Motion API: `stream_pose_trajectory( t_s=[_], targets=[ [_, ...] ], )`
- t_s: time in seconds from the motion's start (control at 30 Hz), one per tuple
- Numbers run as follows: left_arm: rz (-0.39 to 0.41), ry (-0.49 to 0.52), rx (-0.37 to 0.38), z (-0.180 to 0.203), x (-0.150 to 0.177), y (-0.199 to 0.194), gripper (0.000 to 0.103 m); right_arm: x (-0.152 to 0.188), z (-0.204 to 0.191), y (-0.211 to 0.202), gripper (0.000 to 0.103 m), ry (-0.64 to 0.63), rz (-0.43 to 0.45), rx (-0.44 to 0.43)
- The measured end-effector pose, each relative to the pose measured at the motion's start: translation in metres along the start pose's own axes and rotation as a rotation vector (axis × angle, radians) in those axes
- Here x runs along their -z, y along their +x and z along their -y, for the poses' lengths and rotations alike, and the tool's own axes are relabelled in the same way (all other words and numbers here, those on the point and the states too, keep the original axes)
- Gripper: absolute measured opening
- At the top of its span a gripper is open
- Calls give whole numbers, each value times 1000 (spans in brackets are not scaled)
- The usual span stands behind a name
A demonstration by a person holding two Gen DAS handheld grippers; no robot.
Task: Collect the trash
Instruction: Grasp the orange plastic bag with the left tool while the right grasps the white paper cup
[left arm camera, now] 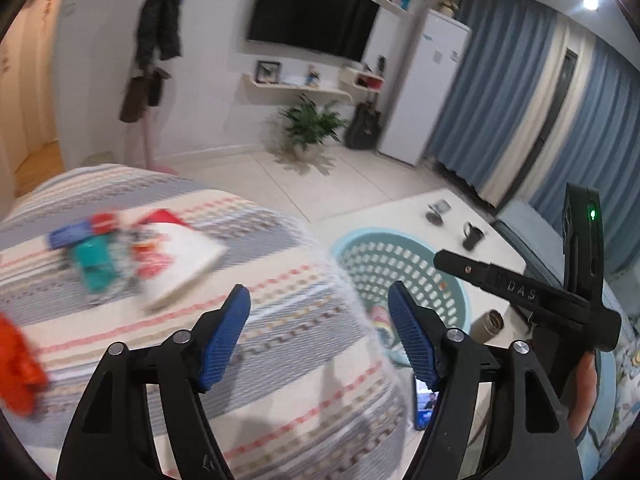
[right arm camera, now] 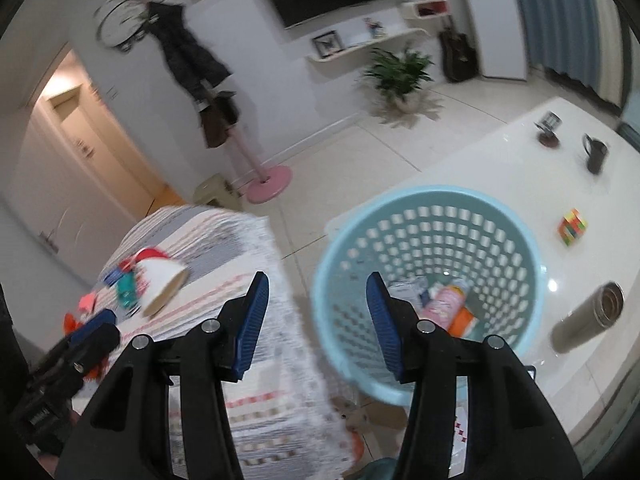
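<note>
L claw [left arm camera: 318, 334] gapes wide w/ nothing btwn its blue pads [left arm camera: 224, 340]; it hangs over the striped cloth [left arm camera: 280, 360] covering a rounded surface. R claw [right arm camera: 314, 326] is abt half open, also empty, poised over the cloth's edge w/ its right finger in front of the light-blue basket [right arm camera: 516, 240]. Trash pile: ahead and to the left of the L claw, well apart from it, lies a white paper cup [left arm camera: 184, 264] on its side, mouth toward the claw, blurred; just left of the cup sit a teal packet [left arm camera: 94, 266], a blue wrapper [left arm camera: 68, 236] and smth red, too smeared to tell what. More red stuff [left arm camera: 16, 368] at far left edge, can't ID. From the R claw the same cup is ahead-left, near but not touching. Basket stands ahead-right of both claws on the white table [right arm camera: 480, 152], beside the cloth; inside it, just beyond the R claw's right finger, lie a pink bottle [right arm camera: 444, 304] and an orange item [right arm camera: 464, 320]. Further right of the R claw on the table: steel tumbler [right arm camera: 588, 316] on its side, coloured cube [right arm camera: 573, 226], black mug [right arm camera: 594, 154]. The R claw's body shows in the L view at right, w/ part of a hand [left arm camera: 584, 396] under it.
</note>
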State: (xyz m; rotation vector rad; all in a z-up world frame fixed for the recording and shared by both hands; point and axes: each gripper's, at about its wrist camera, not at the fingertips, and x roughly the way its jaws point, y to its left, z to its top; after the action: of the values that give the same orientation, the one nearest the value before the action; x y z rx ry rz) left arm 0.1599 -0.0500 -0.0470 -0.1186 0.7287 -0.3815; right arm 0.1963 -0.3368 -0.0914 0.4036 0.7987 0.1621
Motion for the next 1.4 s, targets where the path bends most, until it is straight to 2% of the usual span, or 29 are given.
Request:
stream_pose_trajectory(
  t_s=[0.13, 0.3, 0.37, 0.43, 0.5, 0.63, 0.73, 0.87, 0.97, 1.17, 1.27, 1.33, 1.4],
  targets=[
    [50, -62, -70, -37, 5, -39, 76, 5, -41, 7, 48, -79, -21, -31],
    [94, -154, -179, -93, 12, -81, 76, 11, -94, 20, 48, -184, -51, -69],
    [118, -198, -233, -118, 14, -97, 82, 13, -118, 27, 48, -236, -62, -78],
    [127, -249, -283, -143, 20, -109, 85, 14, -136, 34, 57, -280, -66, -75],
    [121, -297, -310, -166, 25, -116, 86, 16, -152, 44, 62, -308, -71, -69],
    [48, -417, -344, -212, 36, -110, 87, 14, -170, 69, 62, -333, -101, -59],
    [11, -466, -342, -233, 42, -101, 87, 8, -179, 84, 66, -337, -119, -55],
    [-2, -495, -321, -243, 42, -85, 86, 3, -188, 97, 69, -350, -125, -49],
    [-27, -470, -305, -245, 43, -72, 77, 1, -194, 108, 72, -365, -125, -34],
    [-19, -407, -331, -237, 46, -61, 74, -1, -191, 132, 74, -350, -163, -37],
    [9, -403, -336, -234, 48, -60, 73, 0, -188, 146, 75, -333, -195, -57],
    [17, -398, -345, -232, 49, -61, 72, 1, -185, 159, 84, -308, -231, -92],
    [21, -393, -349, -230, 49, -61, 72, 1, -181, 165, 84, -275, -241, -136]
  ],
)
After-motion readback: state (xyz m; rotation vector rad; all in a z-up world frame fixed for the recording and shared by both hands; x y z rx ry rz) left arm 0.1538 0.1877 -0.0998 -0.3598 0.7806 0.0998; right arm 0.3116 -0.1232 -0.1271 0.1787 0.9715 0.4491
